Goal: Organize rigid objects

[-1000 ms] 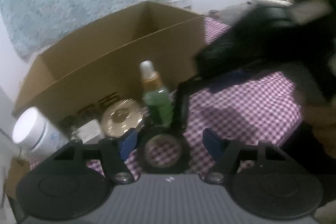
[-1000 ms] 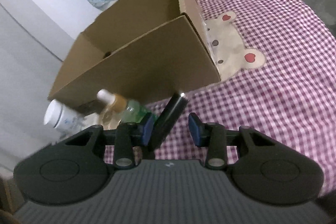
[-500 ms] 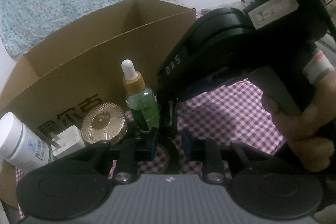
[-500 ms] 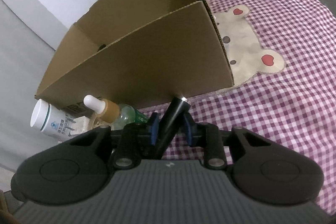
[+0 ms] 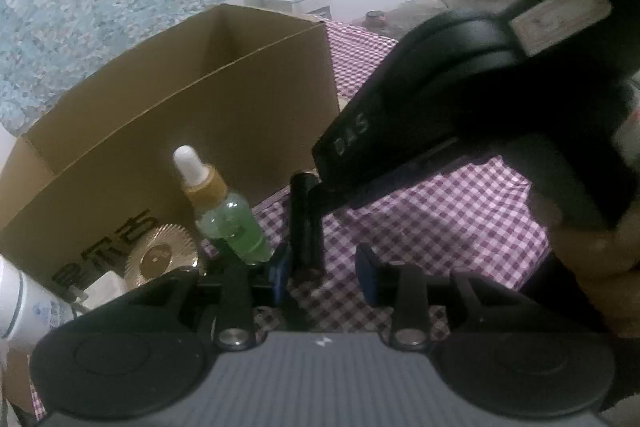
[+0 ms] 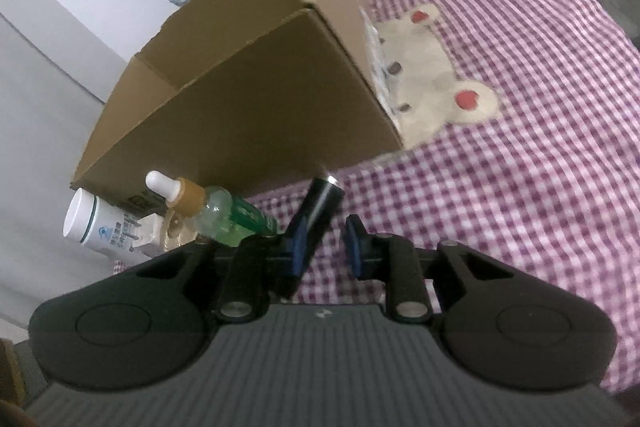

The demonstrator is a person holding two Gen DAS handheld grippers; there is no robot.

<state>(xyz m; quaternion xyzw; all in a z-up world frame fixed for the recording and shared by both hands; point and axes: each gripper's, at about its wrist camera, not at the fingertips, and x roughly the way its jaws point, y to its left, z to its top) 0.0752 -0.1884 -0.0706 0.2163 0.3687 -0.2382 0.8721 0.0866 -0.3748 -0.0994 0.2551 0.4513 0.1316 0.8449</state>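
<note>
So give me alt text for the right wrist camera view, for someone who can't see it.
The right gripper, jaws apart, frames a tilted black tube over a purple checked cloth. Left of it stand a green dropper bottle and a white bottle, in front of an open cardboard box.

Readable stuff is pretty thin here. The black gripper housing (image 5: 404, 115) on the right shows "DAS" in grey letters. The cardboard box (image 5: 224, 131) has big black Chinese characters near its left bottom corner, partly hidden. The white bottle's (image 6: 100, 223) blue label print is too small to read.
</note>
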